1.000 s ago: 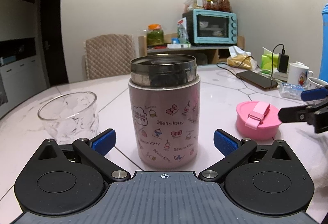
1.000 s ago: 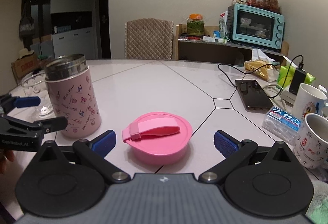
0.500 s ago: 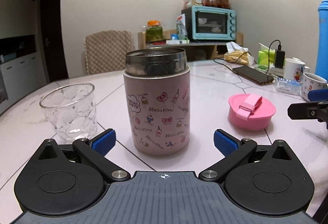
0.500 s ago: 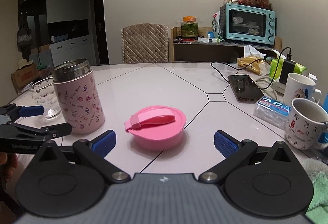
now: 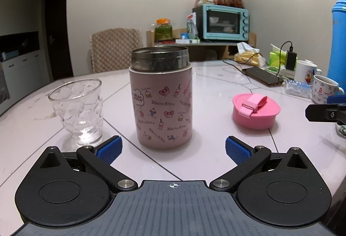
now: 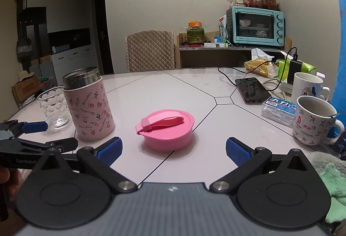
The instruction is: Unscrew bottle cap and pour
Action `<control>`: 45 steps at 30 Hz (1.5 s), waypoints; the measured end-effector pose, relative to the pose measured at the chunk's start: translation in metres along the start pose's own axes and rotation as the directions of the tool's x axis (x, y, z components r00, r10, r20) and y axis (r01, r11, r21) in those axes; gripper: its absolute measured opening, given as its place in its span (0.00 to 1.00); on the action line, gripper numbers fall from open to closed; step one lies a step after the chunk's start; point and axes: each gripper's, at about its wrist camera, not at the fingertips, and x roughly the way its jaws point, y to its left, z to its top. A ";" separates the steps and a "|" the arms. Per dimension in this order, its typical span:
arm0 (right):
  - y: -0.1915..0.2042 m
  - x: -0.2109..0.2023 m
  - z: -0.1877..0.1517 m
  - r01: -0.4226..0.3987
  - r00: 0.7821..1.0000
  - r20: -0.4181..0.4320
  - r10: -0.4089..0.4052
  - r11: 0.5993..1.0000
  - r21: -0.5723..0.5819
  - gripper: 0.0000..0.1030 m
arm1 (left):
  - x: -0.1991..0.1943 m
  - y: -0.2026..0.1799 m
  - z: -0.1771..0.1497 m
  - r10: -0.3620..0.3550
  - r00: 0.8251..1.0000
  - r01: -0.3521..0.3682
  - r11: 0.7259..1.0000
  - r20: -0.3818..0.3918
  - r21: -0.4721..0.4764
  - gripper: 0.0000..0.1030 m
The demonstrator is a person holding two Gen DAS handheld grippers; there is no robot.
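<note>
So the cap's already off. The pink cap (image 6: 167, 128) sits on the counter (image 6: 173, 89) with its strap on top, well apart from the bottle (image 5: 161, 99), probably parked there so it stays out of the way for the pour. The bottle is the pink Hello Kitty one, upright toward the near edge of the counter, steel mouth open. Can't tell if there's anything inside, the rim hides it from both views.

The left claw (image 5: 172, 148) is spread wide with nothing in it, lined up right on the bottle, which stands just past the blue pads (image 5: 109, 148) and not touching them. Looks like the setup for grabbing the body. The right claw (image 6: 174, 149) is also wide and empty, with the cap just ahead of its fingers.

The glass (image 5: 77, 110) stands just beside the bottle, nearer the left edge of the counter, and looks empty apart from a glint at the bottom. That's presumably the target, close enough that a tilt should reach. Over by the right edge, two mugs (image 6: 314, 120) and a phone (image 6: 252, 90) sit clear of the action.
</note>
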 end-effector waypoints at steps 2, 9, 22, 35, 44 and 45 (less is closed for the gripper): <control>0.001 -0.004 -0.001 0.005 1.000 0.000 -0.005 1.000 0.000 1.00 | -0.005 -0.001 -0.003 -0.001 1.000 0.001 1.000 -0.002 -0.006 1.00; 0.006 -0.022 -0.009 0.021 1.000 0.006 -0.021 1.000 -0.014 1.00 | -0.019 -0.007 -0.011 0.001 1.000 -0.001 1.000 -0.007 -0.005 1.00; 0.018 -0.057 -0.023 0.034 0.999 0.040 -0.034 0.999 -0.016 1.00 | -0.051 -0.019 -0.023 0.013 1.000 -0.013 1.000 0.007 0.006 1.00; 0.028 -0.077 -0.026 0.039 0.996 0.076 -0.038 0.999 -0.005 1.00 | -0.080 -0.025 -0.026 0.015 0.999 -0.015 1.000 0.030 0.002 1.00; 0.030 -0.081 -0.038 0.029 0.996 0.088 -0.029 1.000 0.007 1.00 | -0.092 -0.029 -0.034 0.009 0.999 -0.010 1.000 0.031 0.017 1.00; 0.030 -0.082 -0.039 0.029 0.996 0.089 -0.030 1.000 0.006 1.00 | -0.092 -0.029 -0.034 0.009 0.999 -0.009 1.000 0.031 0.018 1.00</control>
